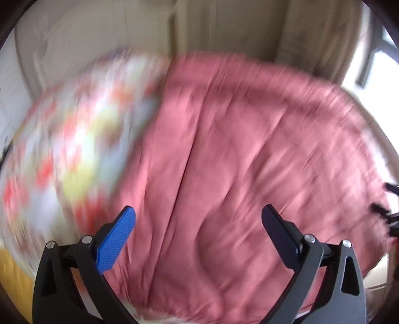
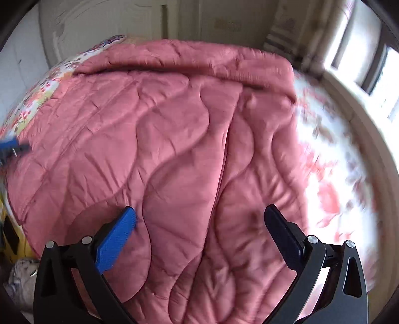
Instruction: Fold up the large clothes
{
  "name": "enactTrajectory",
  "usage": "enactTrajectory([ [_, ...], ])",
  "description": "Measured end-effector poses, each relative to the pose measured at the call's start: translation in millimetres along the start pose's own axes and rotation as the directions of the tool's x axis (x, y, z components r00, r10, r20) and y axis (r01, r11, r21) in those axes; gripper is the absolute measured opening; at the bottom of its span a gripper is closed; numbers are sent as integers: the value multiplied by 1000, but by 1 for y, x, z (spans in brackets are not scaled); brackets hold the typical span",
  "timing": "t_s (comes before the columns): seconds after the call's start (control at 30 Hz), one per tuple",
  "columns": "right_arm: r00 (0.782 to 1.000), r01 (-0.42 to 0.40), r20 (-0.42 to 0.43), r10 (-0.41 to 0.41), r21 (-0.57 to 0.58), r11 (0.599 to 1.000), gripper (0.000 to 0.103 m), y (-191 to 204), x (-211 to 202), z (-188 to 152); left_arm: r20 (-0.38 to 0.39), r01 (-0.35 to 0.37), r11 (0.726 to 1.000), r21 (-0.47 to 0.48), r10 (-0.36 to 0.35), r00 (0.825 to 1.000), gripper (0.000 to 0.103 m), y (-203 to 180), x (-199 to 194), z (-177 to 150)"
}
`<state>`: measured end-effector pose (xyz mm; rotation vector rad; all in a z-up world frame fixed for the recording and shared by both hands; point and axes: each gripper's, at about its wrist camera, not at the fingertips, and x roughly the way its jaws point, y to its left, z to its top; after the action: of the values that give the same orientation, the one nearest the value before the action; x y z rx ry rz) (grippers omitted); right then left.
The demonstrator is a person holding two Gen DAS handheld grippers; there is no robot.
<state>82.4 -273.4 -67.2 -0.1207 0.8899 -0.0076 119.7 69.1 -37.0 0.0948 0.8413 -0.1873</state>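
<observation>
Covering most of the bed, the pink quilt [image 2: 174,139] lies spread with its quilted wavy stitching facing up. A long seam or fold line runs from its far edge toward the near edge, right of centre in the right wrist view. Its far edge is turned over into a thick roll. A floral bedsheet [image 2: 324,162] shows beyond the quilt's right edge and again at the far left corner; in the left wrist view the same floral fabric [image 1: 74,139] sits left of the quilt [image 1: 249,154], heavily blurred.

The left gripper [image 1: 198,211] hovers above the near part of the quilt, its fingers spread wide apart, with nothing between them. The right gripper [image 2: 199,213] is likewise spread wide over the quilt's near half, holding nothing. Whether either finger touches the fabric cannot be told.

A blue-tipped part of the left gripper [image 2: 12,147] appears at the left edge of the right wrist view, over the quilt's left border.

A window [image 2: 374,72] stands at the far right, and a pale door [image 2: 112,22] at the far side.
</observation>
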Motion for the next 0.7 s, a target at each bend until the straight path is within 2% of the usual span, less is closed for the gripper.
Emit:
enactTrajectory([
  [0.03,999,13,51,-13,2,1000,99,-3,-6,16,63,3,1000,28,-4,998,101,-6,-8,16],
  [0.07,995,28,96,-29,11,1000,99,-7,-10,30,159,-12,997,76,0,987,101,-18,-15,47],
  [0.1,979,62,194,-68,36,997,99,-15,-16,56,226,-35,993,112,9,974,101,-29,-13,75],
  [0.17,940,96,319,-118,82,992,99,-31,-18,94,249,-83,988,132,48,967,101,-43,9,122],
  [0.2,933,108,331,-141,115,987,99,-42,-12,113,220,-116,986,118,88,972,101,-46,26,148],
  [0.3,968,59,223,-113,236,970,99,-82,23,163,169,-100,992,81,85,982,101,-40,64,199],
  [0.43,987,9,153,-57,296,955,99,-98,68,189,130,-164,985,46,157,979,101,-24,126,235],
  [0.6,999,0,45,-10,225,974,99,-74,135,184,16,-184,982,31,184,983,101,-14,206,224],
  [0.63,999,25,-32,-20,179,984,99,-64,161,177,-16,-183,983,35,183,983,101,-14,225,216],
  [0.67,999,25,-45,-18,148,989,99,-58,173,170,-52,-170,984,45,172,984,101,-15,245,207],
  [0.7,1000,26,-7,-26,140,990,99,-55,172,167,-37,-157,987,46,159,987,101,-15,252,200],
])
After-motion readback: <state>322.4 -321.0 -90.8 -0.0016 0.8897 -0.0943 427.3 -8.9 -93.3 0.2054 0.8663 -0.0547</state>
